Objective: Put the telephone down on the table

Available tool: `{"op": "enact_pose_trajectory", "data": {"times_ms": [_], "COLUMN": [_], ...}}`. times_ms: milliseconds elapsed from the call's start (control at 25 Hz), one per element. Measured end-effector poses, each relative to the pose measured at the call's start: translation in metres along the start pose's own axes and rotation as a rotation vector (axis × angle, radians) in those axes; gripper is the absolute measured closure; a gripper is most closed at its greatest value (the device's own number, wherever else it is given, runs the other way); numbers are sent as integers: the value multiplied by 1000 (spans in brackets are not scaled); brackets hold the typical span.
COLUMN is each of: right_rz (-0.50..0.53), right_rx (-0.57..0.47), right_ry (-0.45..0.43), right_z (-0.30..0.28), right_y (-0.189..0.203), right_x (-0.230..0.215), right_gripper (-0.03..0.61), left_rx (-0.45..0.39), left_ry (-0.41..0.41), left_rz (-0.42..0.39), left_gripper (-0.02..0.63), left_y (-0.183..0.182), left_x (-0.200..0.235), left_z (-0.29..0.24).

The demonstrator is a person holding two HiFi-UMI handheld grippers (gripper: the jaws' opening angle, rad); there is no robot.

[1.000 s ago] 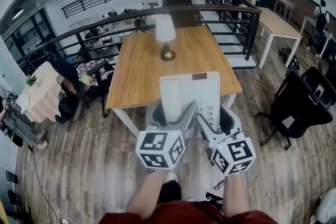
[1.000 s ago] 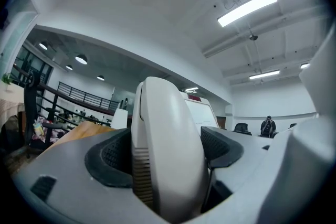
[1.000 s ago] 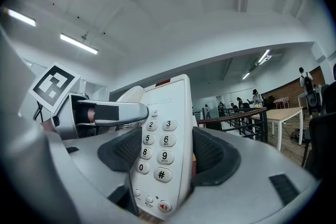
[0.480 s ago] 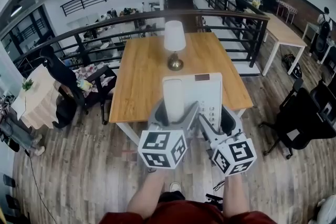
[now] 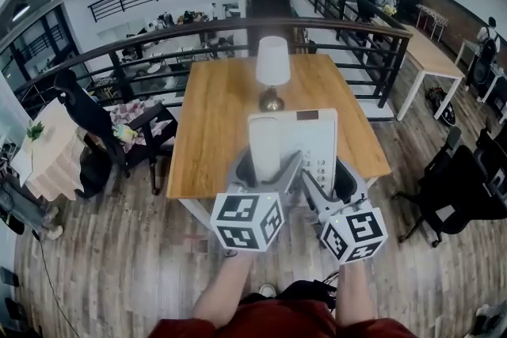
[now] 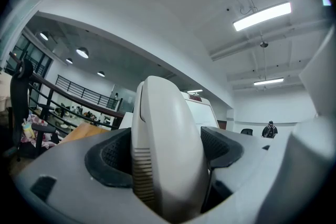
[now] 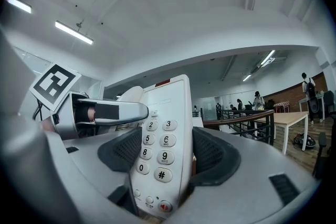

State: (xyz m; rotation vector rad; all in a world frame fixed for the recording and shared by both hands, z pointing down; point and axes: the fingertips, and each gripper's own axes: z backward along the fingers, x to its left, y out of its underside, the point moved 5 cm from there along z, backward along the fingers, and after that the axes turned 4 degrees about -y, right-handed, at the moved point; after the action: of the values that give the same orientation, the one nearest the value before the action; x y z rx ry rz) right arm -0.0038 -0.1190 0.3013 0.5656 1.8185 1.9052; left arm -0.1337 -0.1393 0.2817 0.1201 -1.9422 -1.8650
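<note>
Left gripper: I am clamping the telephone at its handset side, steadying it.
Right gripper: I am clamping the keypad edge, keeping it level.

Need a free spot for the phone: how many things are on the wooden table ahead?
1: a lamp stands near the middle of the table. The telephone, held up in front, hides part of the near edge, so something small may lie there.
</note>
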Motion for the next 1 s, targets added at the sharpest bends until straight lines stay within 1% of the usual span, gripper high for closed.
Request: {"op": "enact_pose_trajectory", "data": {"times_ms": [200,360,760,1000], "right_rz": [0,-8,-36,-68], "right_rx": [5,6,16,39], "right_ry": [8,15,-3,-14], "right_z": [-21,-40,-110,-142], "right_y": [8,18,28,43], "right_x": [-11,-34,-124,-175], "right_gripper": [281,281,281,281], "left_rx": [8,20,45,77], "left_ry": [4,8,-15,-36], "left_rz": [6,5,2,4], "left_gripper": [216,216,216,216], "left_y": [4,12,17,30], "left_x": [14,20,30,33], "left_z": [-22,-53,-165,-224]}}
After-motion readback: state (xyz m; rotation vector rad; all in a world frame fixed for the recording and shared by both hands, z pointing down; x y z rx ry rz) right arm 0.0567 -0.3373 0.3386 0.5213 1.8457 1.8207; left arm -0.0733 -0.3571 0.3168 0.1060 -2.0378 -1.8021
